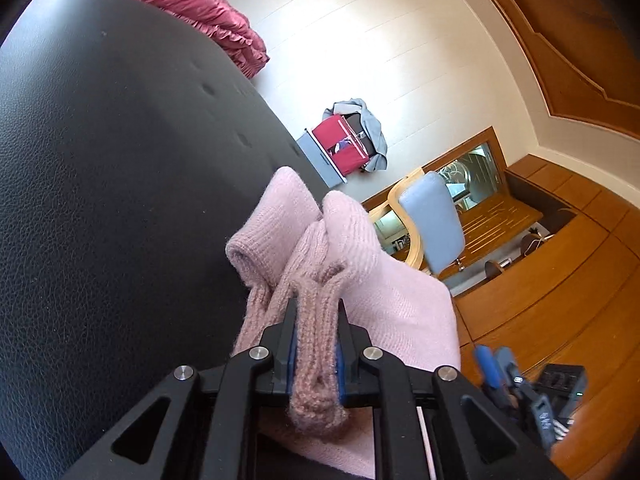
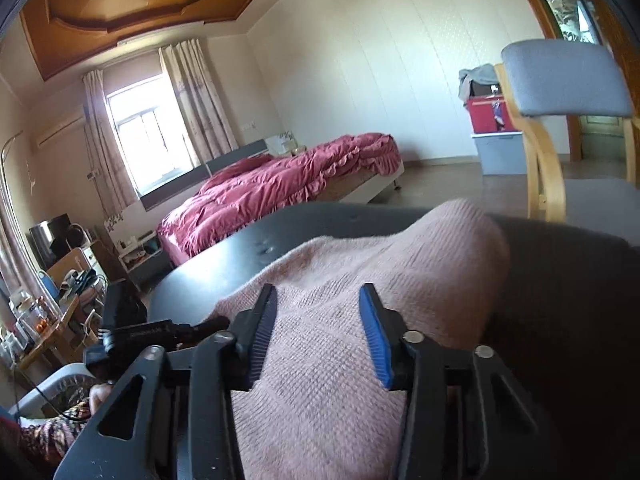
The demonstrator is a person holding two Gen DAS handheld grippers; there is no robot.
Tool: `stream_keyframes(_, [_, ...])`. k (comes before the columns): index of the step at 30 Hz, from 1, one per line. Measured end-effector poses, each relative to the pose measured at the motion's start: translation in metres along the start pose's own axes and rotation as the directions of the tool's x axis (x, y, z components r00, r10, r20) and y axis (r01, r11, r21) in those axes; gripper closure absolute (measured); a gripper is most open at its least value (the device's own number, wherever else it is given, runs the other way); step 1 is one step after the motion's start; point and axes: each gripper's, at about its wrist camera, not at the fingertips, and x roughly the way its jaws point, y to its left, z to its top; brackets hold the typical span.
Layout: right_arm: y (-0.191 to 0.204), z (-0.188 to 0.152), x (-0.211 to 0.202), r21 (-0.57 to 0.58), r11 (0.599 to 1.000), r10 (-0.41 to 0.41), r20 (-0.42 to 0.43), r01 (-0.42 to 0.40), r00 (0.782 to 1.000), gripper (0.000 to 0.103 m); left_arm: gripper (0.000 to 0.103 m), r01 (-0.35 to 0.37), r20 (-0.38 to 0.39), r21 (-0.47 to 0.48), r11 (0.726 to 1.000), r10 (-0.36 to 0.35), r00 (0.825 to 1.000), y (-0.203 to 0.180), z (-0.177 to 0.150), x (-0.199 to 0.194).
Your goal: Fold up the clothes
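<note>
A pink knit garment [image 1: 392,300] lies bunched on a black leather surface [image 1: 120,160]. My left gripper [image 1: 316,304] is shut on a thick ribbed fold of it, which sticks out between the blue pads toward the camera. In the right wrist view the same pink garment [image 2: 400,256] spreads over the black surface [image 2: 224,264]. My right gripper [image 2: 318,292] stands over it with its jaws apart. The cloth lies between and under the fingers, and the pads do not visibly press on it. The right gripper [image 1: 500,368] also shows at the lower right of the left wrist view.
A wooden chair with a grey-blue back [image 2: 560,80] stands just beyond the black surface. A bed with a red quilt [image 2: 288,184] lies further back. A red box on a grey bin [image 2: 492,116] stands by the wall. A cluttered desk [image 2: 48,328] sits at the left.
</note>
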Motion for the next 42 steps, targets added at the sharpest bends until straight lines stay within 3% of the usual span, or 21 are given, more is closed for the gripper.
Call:
stream_keyframes(2, [0.007,-0.002,-0.021,-0.036,0.999,-0.029,-0.002,0.029,1.000,0.069,0.090,0.015,0.000,-0.007,1.000,-0.015,1.000,0.001,-0.001,0.000])
stream_keyframes(3, [0.012,-0.006,-0.030,-0.064,0.997,-0.040,-0.012,0.039,0.999,0.076,0.090,0.019,0.000,-0.007,1.000,-0.019,1.000,0.000,-0.001,-0.001])
stream_keyframes(6, [0.037,-0.027,-0.042,-0.184,0.982,-0.063,-0.096,0.045,0.993,0.082,0.090,0.032,-0.001,-0.010,0.999,-0.032,0.999,-0.001,0.003,-0.002])
stream_keyframes(11, [0.094,-0.078,-0.033,-0.369,0.928,-0.055,-0.255,-0.045,0.965,0.095,0.090,0.051,-0.003,-0.016,0.999,-0.051,0.999,0.001,0.008,-0.002])
stream_keyframes(15, [0.107,-0.103,-0.014,-0.401,0.912,-0.068,-0.351,-0.085,0.934,0.097,0.090,0.064,-0.003,-0.023,0.998,-0.064,0.998,0.002,0.008,-0.002])
stream_keyframes(18, [0.098,-0.103,-0.004,-0.379,0.925,-0.127,-0.365,-0.022,0.922,0.097,0.090,0.080,-0.004,-0.034,0.996,-0.080,0.997,0.004,0.009,0.002])
stream_keyframes(21, [0.067,-0.095,0.002,-0.291,0.948,-0.236,-0.376,0.127,0.896,0.101,0.090,0.102,-0.007,-0.048,0.994,-0.102,0.995,0.005,0.009,0.001])
stream_keyframes(23, [0.053,-0.092,0.001,-0.248,0.952,-0.264,-0.377,0.178,0.888,0.103,0.090,0.119,-0.015,-0.051,0.992,-0.120,0.993,0.005,0.009,0.001])
stream_keyframes(28, [0.055,-0.086,-0.009,-0.352,0.892,-0.393,-0.291,0.285,0.872,0.103,0.090,0.087,-0.028,-0.011,0.996,-0.087,0.996,-0.006,0.002,0.005])
stream_keyframes(31, [0.059,-0.086,-0.003,-0.415,0.856,-0.438,-0.269,0.308,0.858,0.103,0.090,0.086,-0.042,-0.019,0.996,-0.086,0.995,-0.009,0.001,0.005])
stream_keyframes(35, [0.050,-0.084,0.009,-0.436,0.841,-0.472,-0.300,0.322,0.829,0.103,0.091,0.134,0.038,-0.047,0.990,-0.132,0.990,-0.012,-0.001,-0.018])
stream_keyframes(37, [0.047,-0.081,0.009,-0.437,0.834,-0.486,-0.297,0.335,0.822,0.103,0.092,0.122,0.085,0.014,0.992,-0.123,0.989,-0.021,-0.004,-0.031])
stream_keyframes(40, [0.044,-0.082,0.008,-0.451,0.825,-0.501,-0.305,0.340,0.810,0.103,0.095,0.038,0.159,0.130,0.991,-0.058,0.986,-0.032,-0.012,-0.044])
stream_keyframes(41, [0.040,-0.085,0.011,-0.445,0.829,-0.501,-0.324,0.338,0.802,0.103,0.103,-0.023,0.171,0.145,0.989,-0.002,0.985,-0.030,-0.014,-0.043])
stream_keyframes(42, [0.036,-0.087,0.013,-0.439,0.833,-0.501,-0.343,0.336,0.794,0.103,0.103,-0.073,0.154,0.132,0.989,0.053,0.987,-0.024,-0.017,-0.037])
